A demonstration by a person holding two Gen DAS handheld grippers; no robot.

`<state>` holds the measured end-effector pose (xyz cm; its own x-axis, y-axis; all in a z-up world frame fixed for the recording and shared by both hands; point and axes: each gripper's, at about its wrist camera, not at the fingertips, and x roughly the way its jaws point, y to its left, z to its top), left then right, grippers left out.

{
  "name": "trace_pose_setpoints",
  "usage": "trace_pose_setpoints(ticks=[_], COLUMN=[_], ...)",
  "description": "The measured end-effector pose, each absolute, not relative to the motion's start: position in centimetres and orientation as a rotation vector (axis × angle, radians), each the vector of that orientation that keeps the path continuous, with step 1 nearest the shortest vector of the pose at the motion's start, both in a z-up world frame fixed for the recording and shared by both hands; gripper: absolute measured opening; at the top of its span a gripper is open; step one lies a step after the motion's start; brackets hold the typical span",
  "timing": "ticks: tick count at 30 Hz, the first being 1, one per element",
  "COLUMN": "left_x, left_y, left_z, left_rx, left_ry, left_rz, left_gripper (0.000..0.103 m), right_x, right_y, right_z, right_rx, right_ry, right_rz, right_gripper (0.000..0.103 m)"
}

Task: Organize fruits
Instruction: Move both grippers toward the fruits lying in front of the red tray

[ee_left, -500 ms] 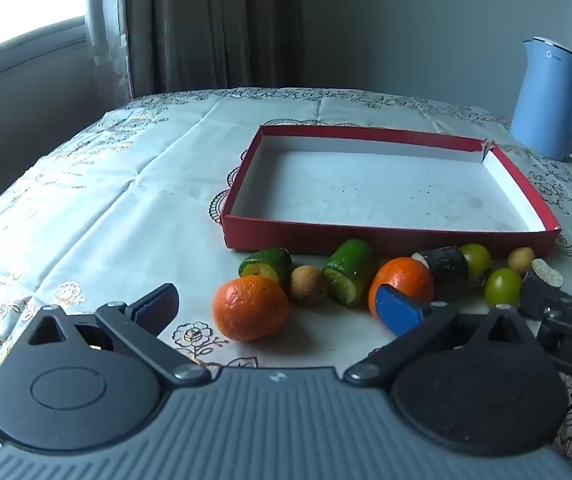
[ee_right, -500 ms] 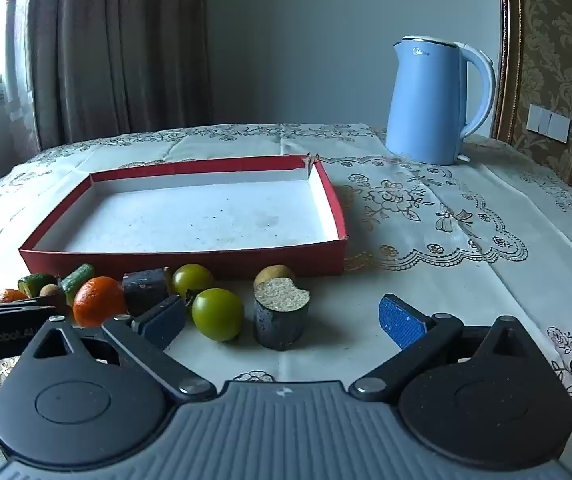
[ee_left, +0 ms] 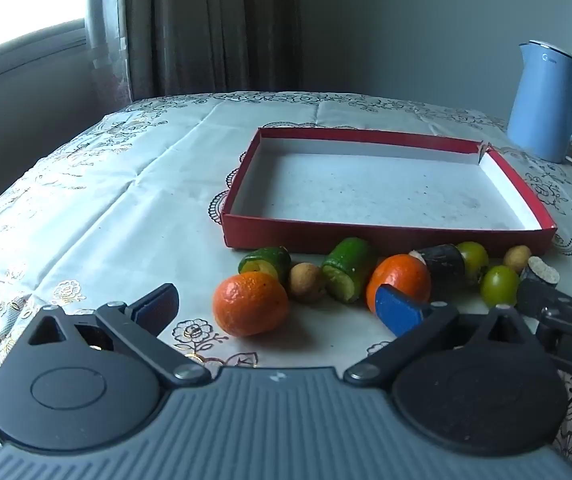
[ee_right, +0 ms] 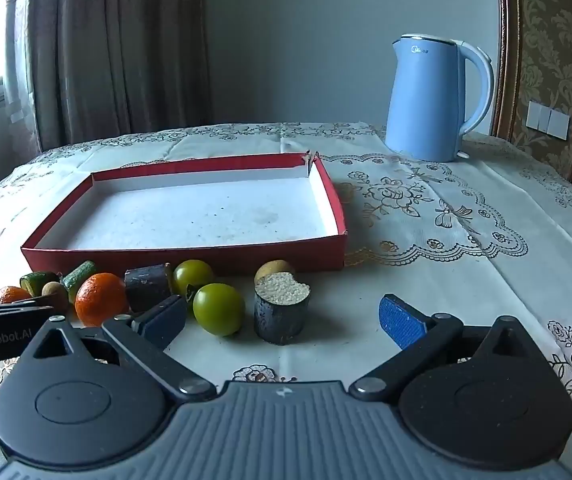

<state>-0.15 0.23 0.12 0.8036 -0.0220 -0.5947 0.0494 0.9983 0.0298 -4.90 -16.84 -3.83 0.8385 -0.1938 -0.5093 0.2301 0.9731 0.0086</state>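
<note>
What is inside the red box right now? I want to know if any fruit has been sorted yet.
Nothing: the red box shows only its bare white floor with faint specks. Its near wall hides a thin strip of that floor. All the fruit lies outside, in front of it.

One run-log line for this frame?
left claw: open, empty | right claw: open, empty | shallow red cardboard tray: empty | fruits: on tablecloth

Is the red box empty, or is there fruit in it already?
Empty. The red box shows only its bare white floor in both views; all the fruit, like the orange, lies outside on the tablecloth.

Oranges [ee_left: 249, 304], green tomatoes [ee_right: 218, 309] and cut cucumber pieces [ee_left: 346, 275] are lying scattered just before the empty red tray [ee_left: 382, 236].
</note>
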Motion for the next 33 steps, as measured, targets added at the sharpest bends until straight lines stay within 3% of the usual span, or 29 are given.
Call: trace_pose_setpoints(ticks=[33], left_x=[-1.1], left_y=[0.5], left_z=[-0.3], left_rx=[0.036], left_ry=[0.618], left_rz=[-0.06], left_gripper=[0.103], right_x=[-5.2], right_y=[-15.9], right_z=[-4.2], right_rx=[0.051], right_ry=[0.537], right_rz=[-0.237], right_gripper=[0.103])
